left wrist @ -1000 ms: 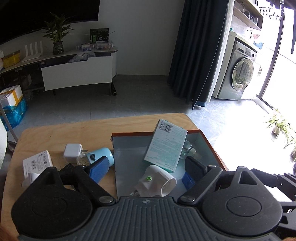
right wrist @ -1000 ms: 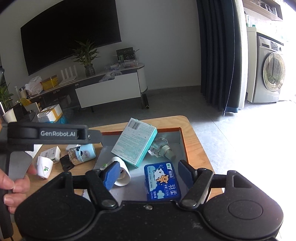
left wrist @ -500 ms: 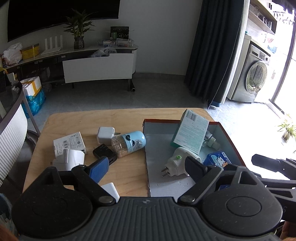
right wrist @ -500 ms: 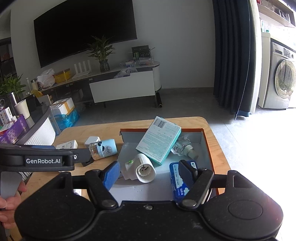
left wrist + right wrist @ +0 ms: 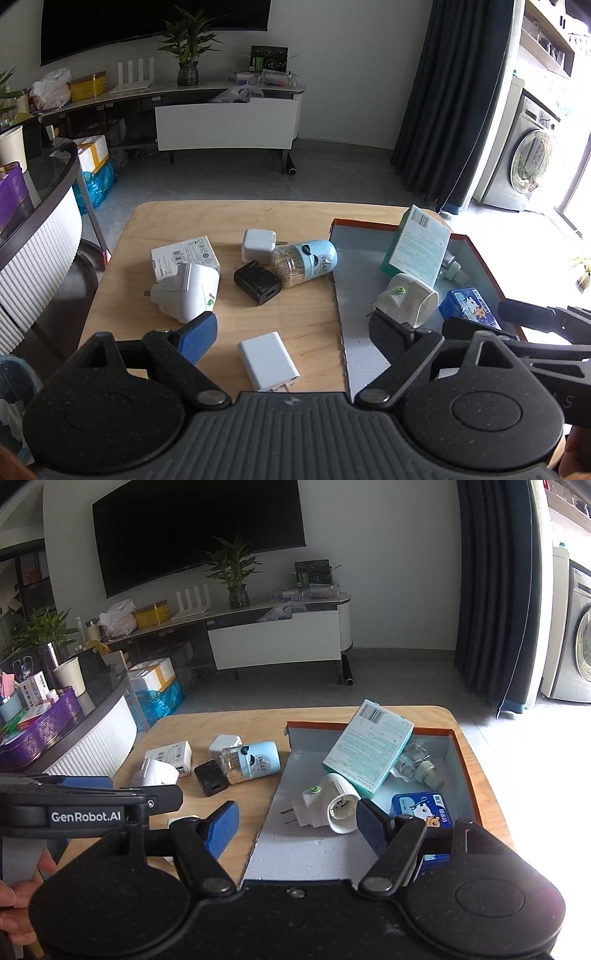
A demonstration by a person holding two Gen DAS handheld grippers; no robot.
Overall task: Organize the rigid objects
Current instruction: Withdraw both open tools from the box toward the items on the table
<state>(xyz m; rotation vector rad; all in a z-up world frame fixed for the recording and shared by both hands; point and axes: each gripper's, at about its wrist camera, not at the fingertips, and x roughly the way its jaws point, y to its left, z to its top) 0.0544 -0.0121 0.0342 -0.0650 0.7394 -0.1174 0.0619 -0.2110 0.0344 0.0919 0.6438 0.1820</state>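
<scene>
An orange-rimmed grey tray (image 5: 364, 291) (image 5: 295, 771) sits on the right of the wooden table. It holds a teal box (image 5: 417, 245) (image 5: 369, 746), a white plug-in device (image 5: 406, 299) (image 5: 328, 801), a blue tin (image 5: 469, 308) (image 5: 421, 806) and a clear bottle (image 5: 417, 764). Left of the tray lie a light-blue bottle (image 5: 304, 262) (image 5: 251, 762), a black charger (image 5: 257, 282), white chargers (image 5: 258, 245) (image 5: 267, 360), a white adapter (image 5: 186, 291) and a white box (image 5: 184, 256). My left gripper (image 5: 291, 334) is open and empty above the flat white charger. My right gripper (image 5: 297, 825) is open and empty over the tray's near edge.
The table edge (image 5: 110, 266) drops off on the left beside a ribbed white counter (image 5: 37, 266). A TV stand (image 5: 225, 118), dark curtain (image 5: 447, 110) and washing machine (image 5: 528, 166) stand behind. The left gripper's body (image 5: 85, 808) crosses the right wrist view.
Both grippers have pulled back and up from the tray. The left one swung left, so the loose objects on the table came into view. Nothing was picked up.
</scene>
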